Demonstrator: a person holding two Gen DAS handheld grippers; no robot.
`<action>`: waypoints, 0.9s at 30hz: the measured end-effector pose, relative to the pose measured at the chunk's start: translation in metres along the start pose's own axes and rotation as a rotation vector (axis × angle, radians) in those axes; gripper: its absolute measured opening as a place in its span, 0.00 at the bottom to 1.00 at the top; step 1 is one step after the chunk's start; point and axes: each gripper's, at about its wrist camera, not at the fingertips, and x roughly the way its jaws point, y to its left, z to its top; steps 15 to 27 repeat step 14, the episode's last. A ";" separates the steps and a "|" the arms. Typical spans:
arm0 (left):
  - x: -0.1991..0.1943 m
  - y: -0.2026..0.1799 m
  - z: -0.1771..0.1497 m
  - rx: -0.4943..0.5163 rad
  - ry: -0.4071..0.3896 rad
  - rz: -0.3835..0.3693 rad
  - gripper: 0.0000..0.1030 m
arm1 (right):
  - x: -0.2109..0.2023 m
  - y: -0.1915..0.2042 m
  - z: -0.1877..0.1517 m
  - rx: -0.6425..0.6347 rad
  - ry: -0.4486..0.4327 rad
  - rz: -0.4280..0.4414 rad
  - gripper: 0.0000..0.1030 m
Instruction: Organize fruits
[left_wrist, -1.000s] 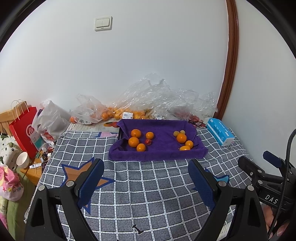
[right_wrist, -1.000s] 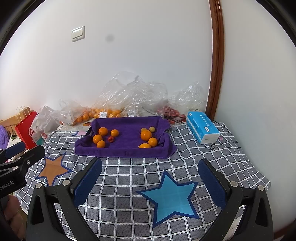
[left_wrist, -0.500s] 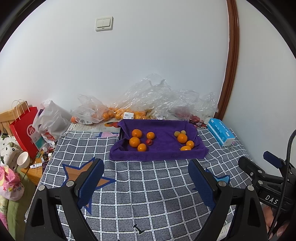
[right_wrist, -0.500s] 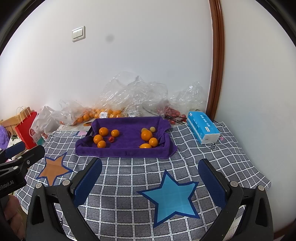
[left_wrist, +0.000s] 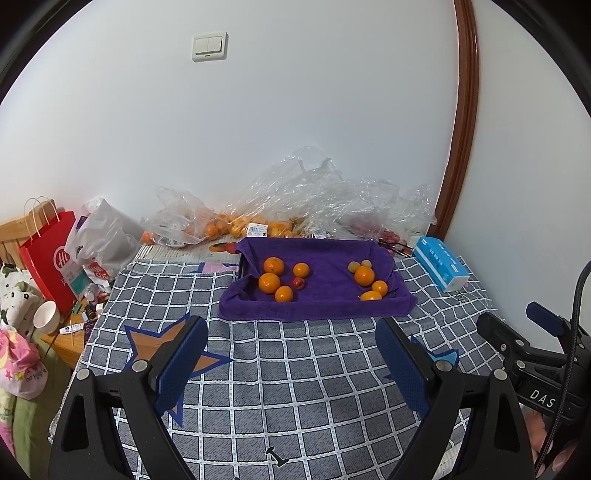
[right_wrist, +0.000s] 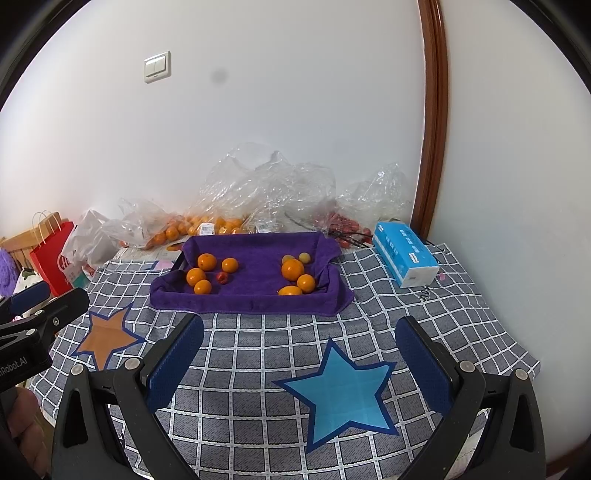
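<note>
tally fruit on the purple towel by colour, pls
Orange fruits: 7
Small red fruit: 1
Small yellowish fruits: 2
Total on the purple towel: 10
Fruit in the plastic bags behind is not counted; too hidden to tell.

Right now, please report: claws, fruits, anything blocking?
Left claw open, empty; right claw open, empty. Fruits in two groups on purple towel, untouched. Nothing between claws and towel.
</note>
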 end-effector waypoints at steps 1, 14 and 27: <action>0.000 0.000 0.000 0.000 0.000 0.001 0.90 | 0.000 0.000 0.000 0.000 0.000 0.000 0.99; 0.001 0.003 0.001 -0.007 0.001 0.001 0.90 | 0.000 0.002 -0.001 -0.004 0.002 -0.002 0.99; 0.001 0.003 0.001 -0.007 0.001 0.001 0.90 | 0.000 0.002 -0.001 -0.004 0.002 -0.002 0.99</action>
